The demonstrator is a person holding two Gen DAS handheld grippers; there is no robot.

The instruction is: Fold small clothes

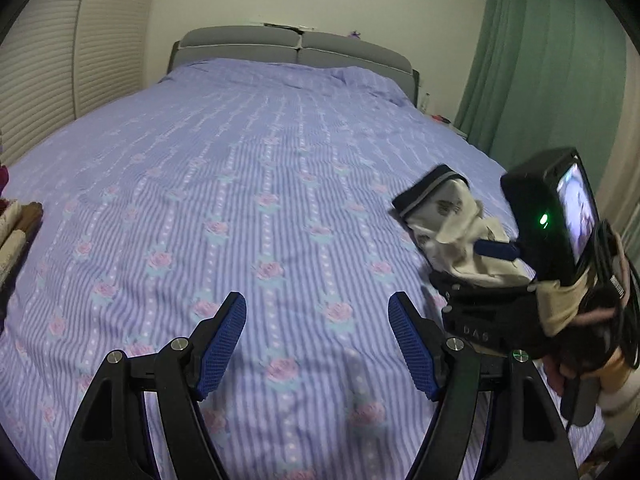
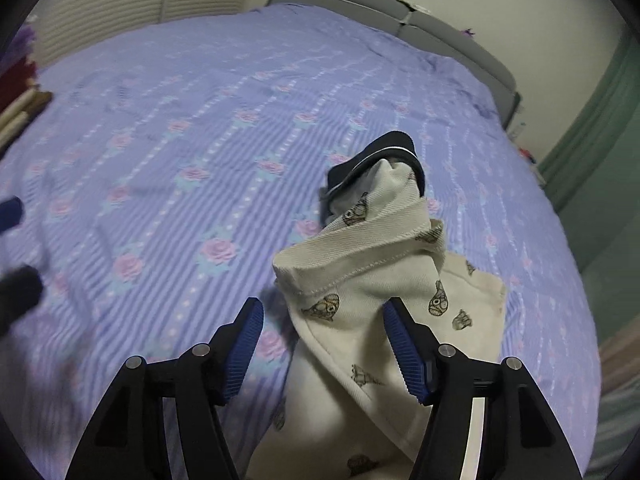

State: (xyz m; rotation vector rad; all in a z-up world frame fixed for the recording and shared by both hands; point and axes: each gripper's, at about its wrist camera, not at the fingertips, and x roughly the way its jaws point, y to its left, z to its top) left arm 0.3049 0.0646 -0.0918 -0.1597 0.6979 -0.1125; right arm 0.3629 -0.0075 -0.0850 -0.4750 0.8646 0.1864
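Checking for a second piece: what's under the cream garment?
Around the cream garment only the purple floral bedspread shows. Whatever lies directly beneath the bunched cloth is covered, so a second piece cannot be ruled out.

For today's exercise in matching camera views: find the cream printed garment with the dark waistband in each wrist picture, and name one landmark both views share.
Left wrist view: the cream printed garment sits at the right edge, draped over the right gripper, above the bedspread.
Right wrist view: it fills the lower centre, crumpled between that gripper's open fingers.
Shared landmark: the grey headboard.
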